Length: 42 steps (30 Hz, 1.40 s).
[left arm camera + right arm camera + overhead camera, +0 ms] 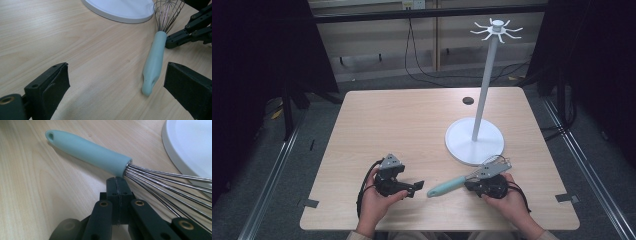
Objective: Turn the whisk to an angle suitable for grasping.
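My right gripper is pressed together, empty, tips nudging the whisk where wires meet handle — it lies flat by the stand's white base. Left gripper spread wide — ready, I'd say, to take the handle.

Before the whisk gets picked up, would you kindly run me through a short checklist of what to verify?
1. Whisk lies flat on the table, handle free: ok.
2. Right gripper ready to grasp: not ok; its jaws are shut with nothing between them, tips beside the wires at the handle's end.
3. Left gripper open: ok; jaws stand wide, handle end near one jaw.
4. Stand upright, hooks on top free: ok.
5. Whisk clear of the stand's base: cannot tell; the wire end lies right at its rim.
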Tool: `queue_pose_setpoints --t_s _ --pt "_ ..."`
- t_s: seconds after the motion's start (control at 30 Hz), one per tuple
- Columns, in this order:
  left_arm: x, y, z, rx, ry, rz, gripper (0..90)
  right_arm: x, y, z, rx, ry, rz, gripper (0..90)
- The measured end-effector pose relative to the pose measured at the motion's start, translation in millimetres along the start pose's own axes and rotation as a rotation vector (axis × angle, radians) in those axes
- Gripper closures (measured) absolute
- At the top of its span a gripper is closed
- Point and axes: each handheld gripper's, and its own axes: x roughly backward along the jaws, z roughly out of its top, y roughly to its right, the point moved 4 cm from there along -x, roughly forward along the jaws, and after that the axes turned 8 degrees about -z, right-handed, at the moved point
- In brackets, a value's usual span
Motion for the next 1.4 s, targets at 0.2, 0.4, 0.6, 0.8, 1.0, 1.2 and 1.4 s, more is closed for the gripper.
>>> queue_pose_setpoints --t_s 0.2,0.4,0.6,0.8,1.0,1.2,1.4 --pt "1.9 -2.2 0.5 0.005 0.007 0.008 5.8 -6.6 -5.5 6.1 -0.011 0.004 -0.011 90.0" --pt "5.8 -6.5 0.2 0.014 0.016 0.02 5.8 -14.5 -8.9 12.7 -0.031 0.007 -0.022 90.0" --pt "8.5 -8.6 -1.3 0.019 0.02 0.028 5.8 -20.9 -9.7 17.7 -0.06 0.015 -0.055 90.0" --pt "12.1 -8.9 -3.3 0.023 0.026 0.035 5.8 -29.9 -7.3 24.2 -0.086 0.027 -0.078 90.0" --pt "12.6 -9.7 -4.9 0.024 0.019 0.039 5.8 -34.5 -6.0 28.4 -0.084 0.027 -0.1 90.0" --pt "11.6 -10.6 -4.5 0.02 0.022 0.037 5.8 -37.7 -4.0 30.9 -0.09 0.027 -0.103 90.0" --pt "11.3 -12.4 -4.1 0.023 0.027 0.04 5.8 -40.7 -0.2 33.1 -0.099 0.029 -0.114 89.9"
